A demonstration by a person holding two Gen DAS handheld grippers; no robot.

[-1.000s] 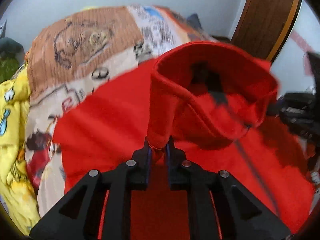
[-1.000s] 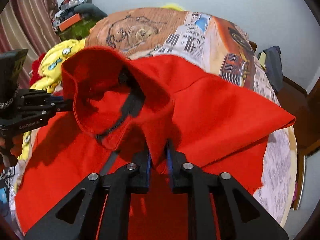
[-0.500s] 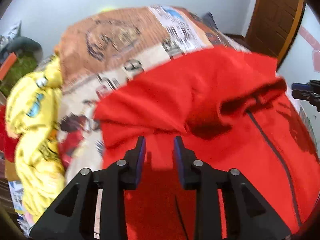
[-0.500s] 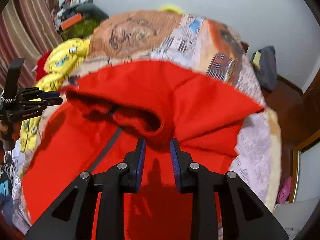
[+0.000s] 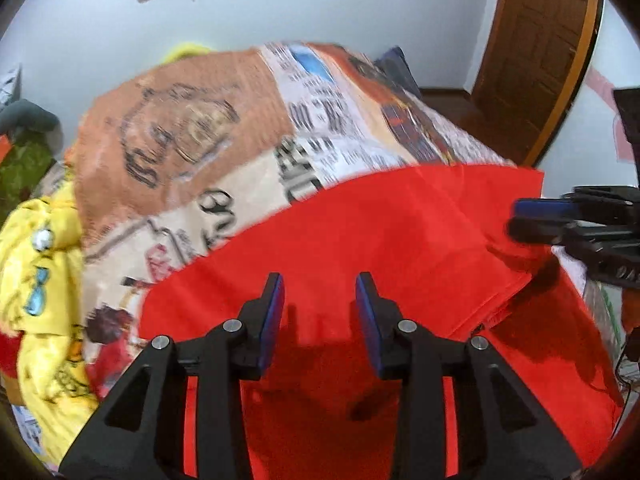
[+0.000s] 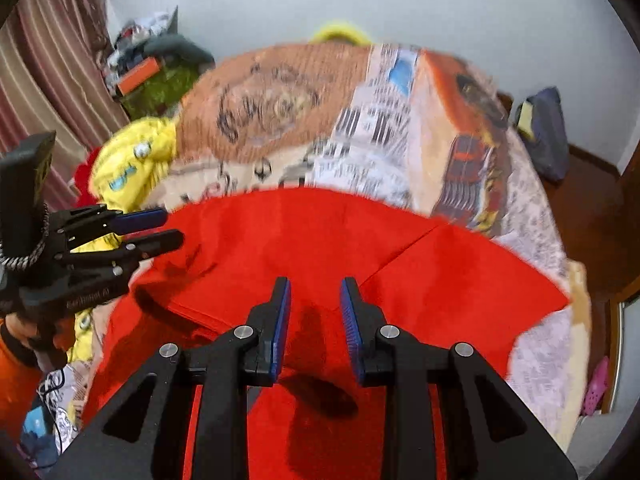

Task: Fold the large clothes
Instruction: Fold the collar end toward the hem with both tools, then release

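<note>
Fabric fills my left view, the red garment (image 5: pixel 360 248) lying soft and floppy on the bed (image 5: pixel 224 128) under my left tool (image 5: pixel 320 312), gaping and empty, while the right view shows my right tool (image 6: pixel 314 312) equally wide, so I'd pinch a folded edge.

Ahead of the tool, a pale wall (image 6: pixel 460 12) is rising behind a bed wearing a printed cover (image 5: pixel 224 128). A wooden door (image 5: pixel 536 52) is standing far right; striped curtains (image 6: pixel 44 92) are hanging far left.
</note>
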